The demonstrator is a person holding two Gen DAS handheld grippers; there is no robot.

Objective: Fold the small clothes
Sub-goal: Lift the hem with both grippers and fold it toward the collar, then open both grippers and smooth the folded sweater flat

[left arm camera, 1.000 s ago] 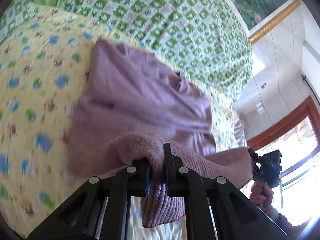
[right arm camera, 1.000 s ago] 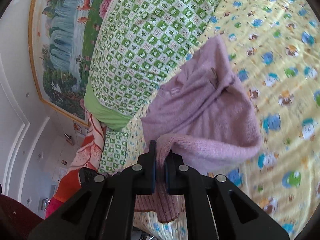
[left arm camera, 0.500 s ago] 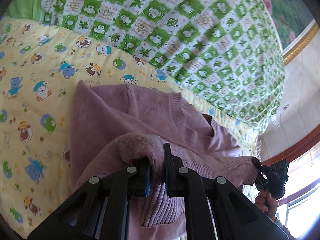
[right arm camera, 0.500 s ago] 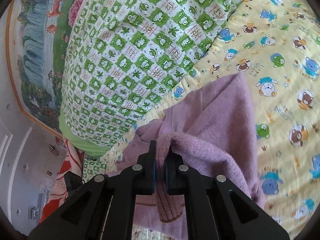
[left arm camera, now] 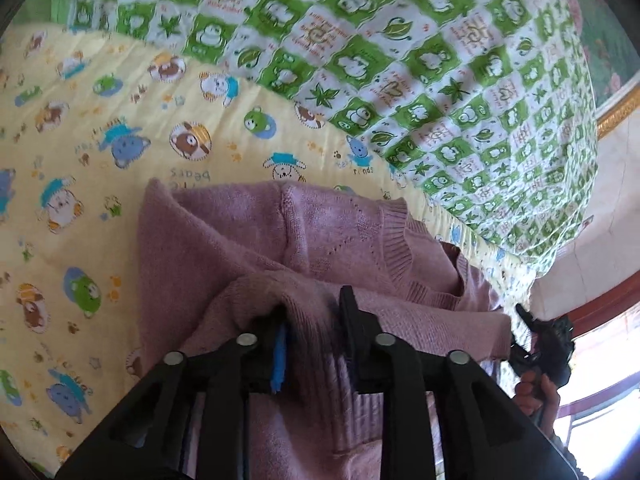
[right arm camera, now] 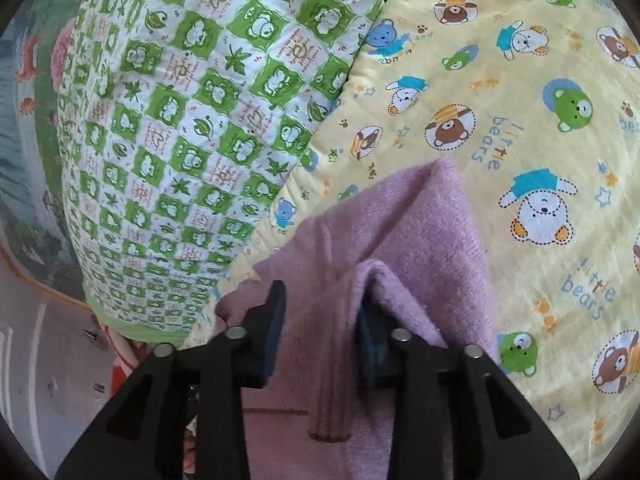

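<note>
A small mauve knitted sweater (left arm camera: 328, 240) lies on a yellow bear-print sheet (left arm camera: 80, 160), its ribbed hem folded up over its body toward the neckline. My left gripper (left arm camera: 312, 312) has its jaws parted, with a loose ridge of the hem lying between them. My right gripper (right arm camera: 320, 304) is also parted, with the sweater (right arm camera: 400, 220) draped between and over its fingers. The right gripper also shows in the left wrist view (left arm camera: 540, 340) at the sweater's far edge.
A green-and-white checked quilt (left arm camera: 400, 60) is bunched just beyond the sweater, also in the right wrist view (right arm camera: 180, 120). Yellow sheet (right arm camera: 540, 120) extends to the side. A wall painting (right arm camera: 24, 120) and a window frame (left arm camera: 600, 320) lie past the bed edge.
Both grippers carried the hem forward and down over the sweater's body toward the neckline, then their jaws opened from a tight pinch, releasing the fabric.
</note>
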